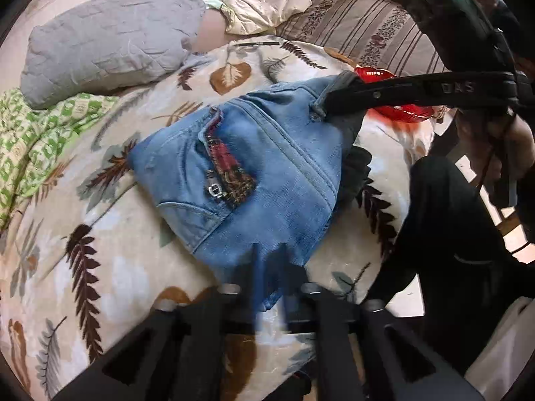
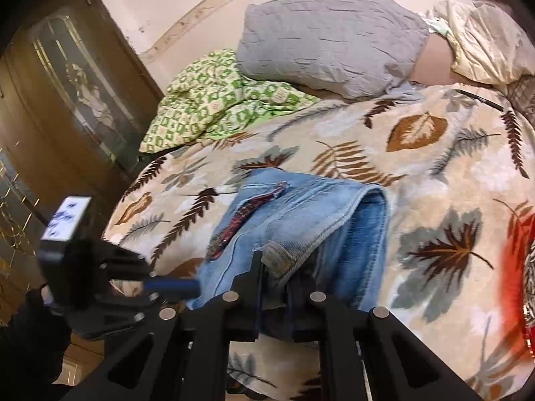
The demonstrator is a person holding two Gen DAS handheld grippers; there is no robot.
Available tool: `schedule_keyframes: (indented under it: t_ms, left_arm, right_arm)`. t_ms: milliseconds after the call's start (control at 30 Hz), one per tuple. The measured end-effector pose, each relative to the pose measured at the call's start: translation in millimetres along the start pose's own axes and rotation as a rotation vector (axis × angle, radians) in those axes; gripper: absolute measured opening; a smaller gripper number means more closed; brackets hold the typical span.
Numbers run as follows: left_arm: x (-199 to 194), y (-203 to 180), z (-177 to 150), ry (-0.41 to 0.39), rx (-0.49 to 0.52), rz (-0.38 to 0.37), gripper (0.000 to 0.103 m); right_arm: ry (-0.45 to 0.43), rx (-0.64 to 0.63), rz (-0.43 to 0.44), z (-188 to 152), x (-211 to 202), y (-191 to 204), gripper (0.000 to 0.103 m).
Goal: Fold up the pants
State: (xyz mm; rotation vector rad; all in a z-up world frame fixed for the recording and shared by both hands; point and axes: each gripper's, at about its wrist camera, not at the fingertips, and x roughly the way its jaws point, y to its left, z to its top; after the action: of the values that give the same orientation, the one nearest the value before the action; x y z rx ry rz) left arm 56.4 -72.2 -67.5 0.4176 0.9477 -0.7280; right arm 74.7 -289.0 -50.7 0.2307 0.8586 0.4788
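Note:
Light blue jeans (image 1: 267, 153) lie bunched on the leaf-patterned blanket (image 1: 100, 234), fly open, with a red lining and the zipper showing. My left gripper (image 1: 271, 260) is at the near lower edge of the jeans, shut on a fold of denim. My right gripper (image 1: 324, 103) reaches in from the right and is shut on the waistband at the far corner. In the right wrist view the jeans (image 2: 317, 214) hang from my right gripper (image 2: 274, 274), which pinches the waistband near a belt loop. My left gripper (image 2: 197, 287) grips the denim's left edge there.
A grey pillow (image 1: 110, 43), a cream pillow (image 1: 260, 3) and a green patterned cloth (image 1: 36, 133) lie at the far side of the bed. A red shiny object (image 1: 398, 110) sits behind the jeans. A person's dark trouser leg (image 1: 444, 220) stands at the right. A wooden wardrobe (image 2: 67, 100) is left of the bed.

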Motion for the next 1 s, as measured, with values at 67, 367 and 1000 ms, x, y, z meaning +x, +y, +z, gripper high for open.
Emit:
schedule_keyframes:
  t_ms: [67,367,1000]
  left_arm:
    - [1.9,-1.5,-1.2,-0.008,0.013,0.120,0.078]
    - [-4.1,-17.5,-3.3,-0.029,0.101,0.048,0.082]
    - [36.9,-12.0,-12.7,0.048,0.083,0.061,0.038]
  right_arm:
    - [0.023,0.002,-0.016,0.4,4.6,-3.1,0.011]
    - [0.045,0.046,-0.004,2.5,13.8,-14.6,0.011]
    - [0.156,0.046,-0.047,-31.6,37.5,-43.4,0.019]
